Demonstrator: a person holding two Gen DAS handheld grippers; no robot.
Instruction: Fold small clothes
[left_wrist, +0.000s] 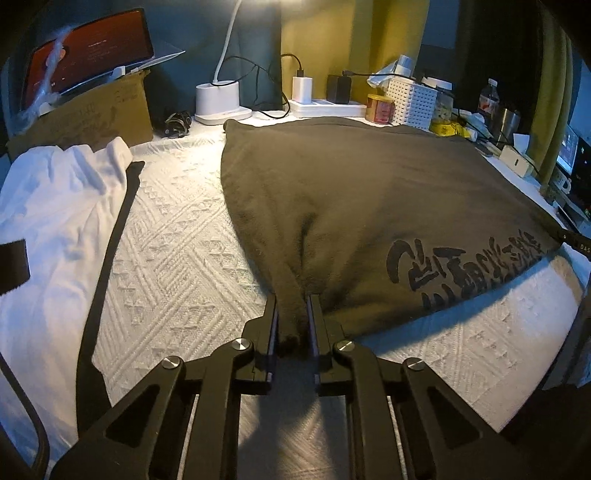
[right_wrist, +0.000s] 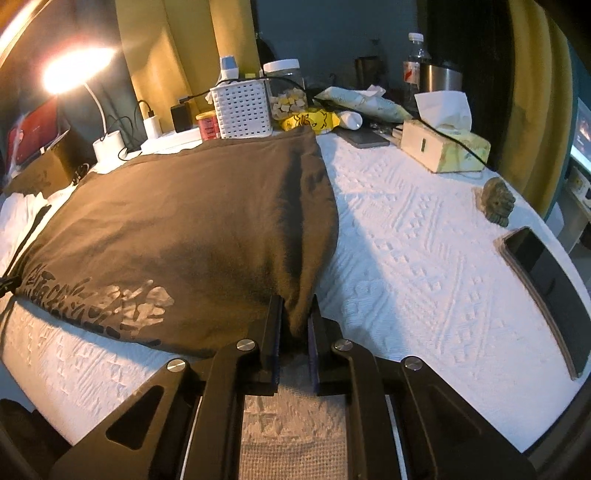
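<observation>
Olive-brown cloth fills the narrow gap in each set of jaws. The left gripper (left_wrist: 291, 317) is clamped on the near left corner of the brown garment (left_wrist: 351, 192), a bunched tail of fabric drawn back between its pads. The right gripper (right_wrist: 295, 314) is clamped on the garment's near right corner in the same way. Between the two corners the near hem, printed with dark lettering (left_wrist: 461, 266), lies flat on the white textured tabletop (left_wrist: 177, 236), a little back from the tabletop's near edge.

Left of the left jaws runs a bare strip of tabletop, bounded by a white garment (left_wrist: 55, 206) with a black band along its edge. Right of the right jaws the tabletop is open as far as a dark flat device (right_wrist: 546, 291) at the rim, and a small carved figure (right_wrist: 496, 201) beyond it.

Ahead of both jaws the brown garment spreads to its far edge, which lies close to a white basket (right_wrist: 242, 109), a red tin (right_wrist: 208, 125), a lamp base (left_wrist: 218, 98) and a tissue box (right_wrist: 443, 147) along the back.
</observation>
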